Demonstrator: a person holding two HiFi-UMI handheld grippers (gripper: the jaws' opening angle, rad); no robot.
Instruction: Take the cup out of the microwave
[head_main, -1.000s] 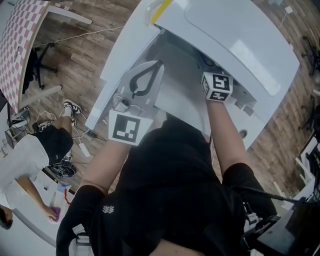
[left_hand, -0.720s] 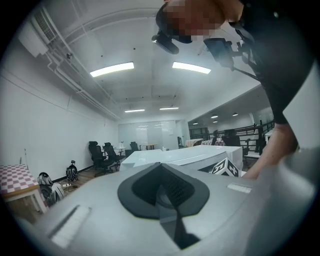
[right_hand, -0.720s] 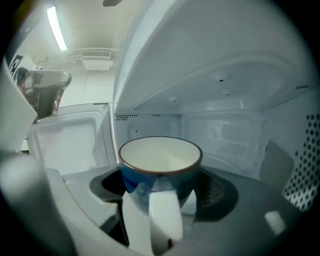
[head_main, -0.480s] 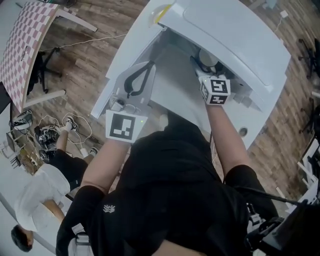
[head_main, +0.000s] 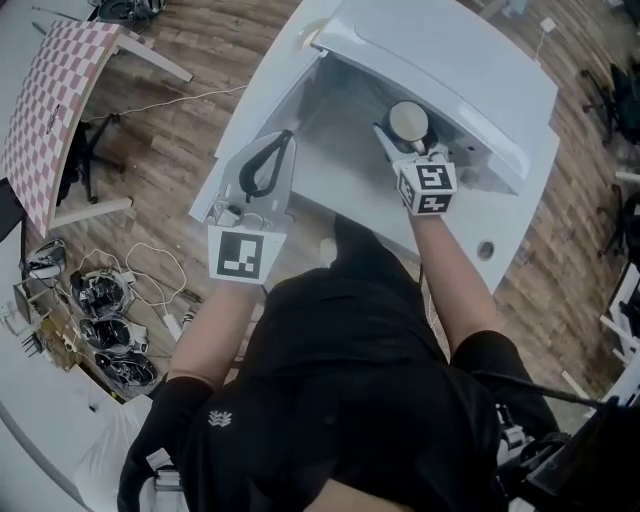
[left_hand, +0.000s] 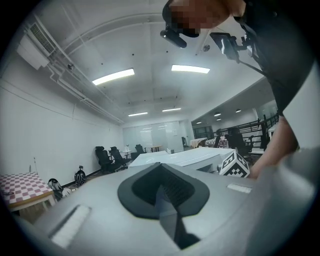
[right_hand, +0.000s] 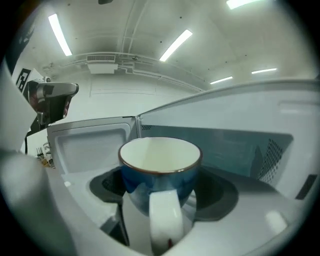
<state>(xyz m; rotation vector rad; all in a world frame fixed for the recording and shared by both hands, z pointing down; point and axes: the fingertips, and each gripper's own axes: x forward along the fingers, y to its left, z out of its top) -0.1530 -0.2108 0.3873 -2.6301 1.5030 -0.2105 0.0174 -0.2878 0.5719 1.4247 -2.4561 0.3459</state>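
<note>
A blue cup with a cream inside and a white handle hangs at the mouth of the white microwave. My right gripper is shut on that handle. In the right gripper view the cup fills the space between the jaws of that gripper, with the microwave cavity behind it and the open door to the left. My left gripper lies against the open door, its tips together and nothing in it. Its own view points up at the ceiling over the left gripper.
The microwave stands on a wooden floor. A pink checkered table is at the far left, with cables and gear on a white surface below it. Office chairs stand at the right edge.
The cup has come out from under the microwave's top into plain sight, carried by my right gripper. The left gripper stays at the door. The person at lower left has left the view.
</note>
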